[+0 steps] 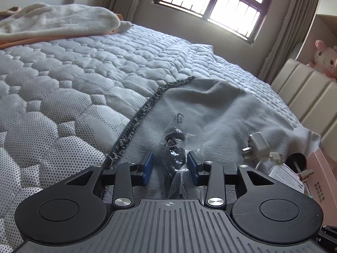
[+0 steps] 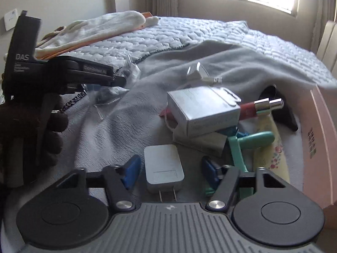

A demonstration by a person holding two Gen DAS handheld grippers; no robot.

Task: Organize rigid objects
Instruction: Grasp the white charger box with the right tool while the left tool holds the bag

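Observation:
My left gripper (image 1: 169, 162) is open, its blue pads on either side of a clear plastic bag holding a dark object (image 1: 175, 147) on a grey cloth (image 1: 221, 109); it also shows in the right wrist view (image 2: 109, 93). My right gripper (image 2: 169, 169) is open around a white plug adapter (image 2: 164, 168) lying flat, prongs toward the camera. A second white charger with a cable (image 2: 198, 72) lies further back, also seen in the left wrist view (image 1: 256, 145). A grey box (image 2: 202, 109), a red and silver tube (image 2: 261, 106) and a teal tool (image 2: 250, 143) lie right of it.
A pink box (image 2: 320, 147) stands at the right edge. A quilted mattress (image 1: 63, 88) extends left, with a cream blanket (image 1: 56, 21) at its far end. A padded headboard (image 1: 305, 97) and a pink plush toy (image 1: 325, 57) are at the right.

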